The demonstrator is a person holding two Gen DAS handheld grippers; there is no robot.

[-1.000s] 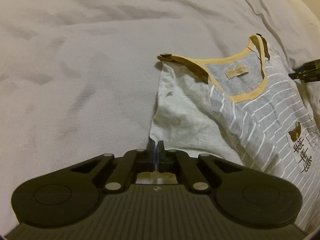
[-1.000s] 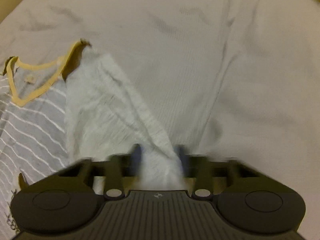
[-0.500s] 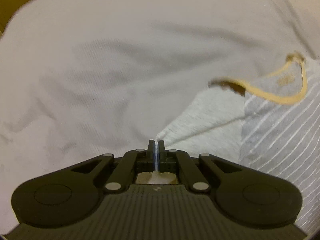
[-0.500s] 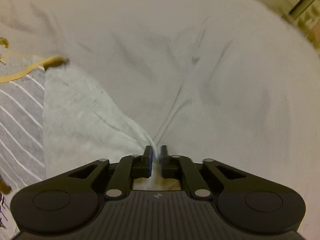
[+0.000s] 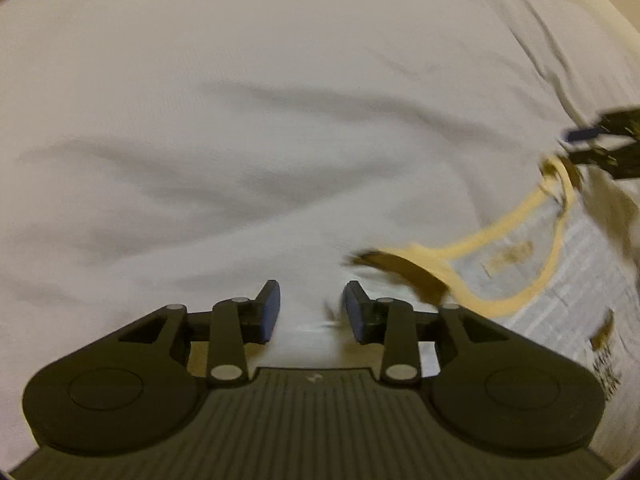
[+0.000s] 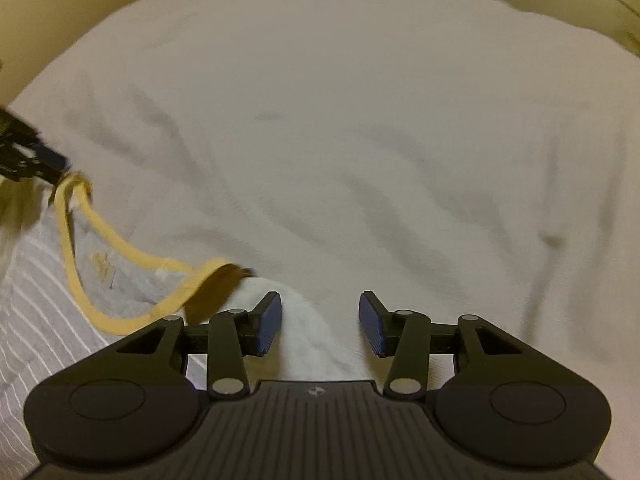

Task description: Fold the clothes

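Note:
A grey striped shirt (image 5: 580, 272) with a yellow neckline (image 5: 500, 232) lies on the bed, at the right of the left wrist view and at the left of the right wrist view (image 6: 32, 300). My left gripper (image 5: 312, 308) is open just left of the shirt's brown shoulder trim (image 5: 404, 268), holding nothing. My right gripper (image 6: 320, 320) is open too, and the shirt's white folded-in sleeve (image 6: 304, 332) lies loose between its fingers. Each gripper shows at the far shoulder in the other's view: the right gripper (image 5: 592, 144) and the left gripper (image 6: 44, 160).
A wrinkled white bed sheet (image 5: 200, 120) stretches ahead of both grippers (image 6: 360, 120). A beige wall (image 6: 40, 20) borders the bed at the far side in the right wrist view.
Both grippers were shut on the white sleeve fabric and now stand open, the fabric let go. Both views have shifted up toward the neckline, and the frames are motion-blurred.

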